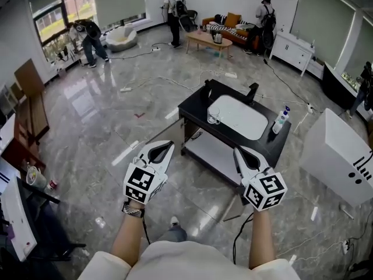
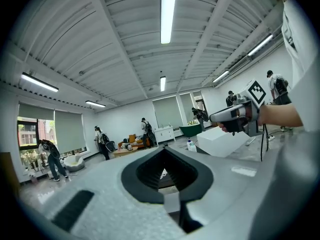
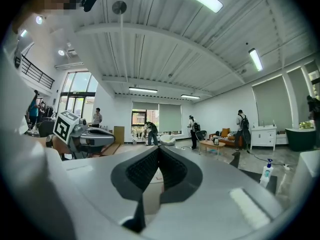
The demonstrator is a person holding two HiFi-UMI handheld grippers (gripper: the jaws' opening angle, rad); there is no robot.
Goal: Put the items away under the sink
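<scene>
Items on the sink unit number 2: a clear glass (image 1: pixel 213 116) on the black counter (image 1: pixel 197 100) just left of the white basin (image 1: pixel 239 116), and a spray bottle (image 1: pixel 281 120) with a blue top upright at the counter's right end, beside the basin. A black faucet (image 1: pixel 252 91) rises at the far edge. Under the counter, a white shelf (image 1: pixel 211 151) shows in the cabinet's open front, which faces the person. Both tools are held out short of the unit, well apart from glass and bottle, with grey marble floor (image 1: pixel 105 133) between. The left gripper (image 1: pixel 164 149) has its 2 jaws brought together at the tips, gripping nothing, as its own view shows (image 2: pixel 163 154). The right gripper (image 1: pixel 240 154) is likewise closed tip to tip and empty (image 3: pixel 158 153). Its view catches the bottle (image 3: pixel 266 174) off to the right. Loose cables (image 1: pixel 175 83) trail over the floor around the unit, and a large white box (image 1: pixel 338 156) stands just right of it. Farther back are a wooden coffee table (image 1: pixel 205 39), an orange sofa (image 1: pixel 230 29) and several people.
</scene>
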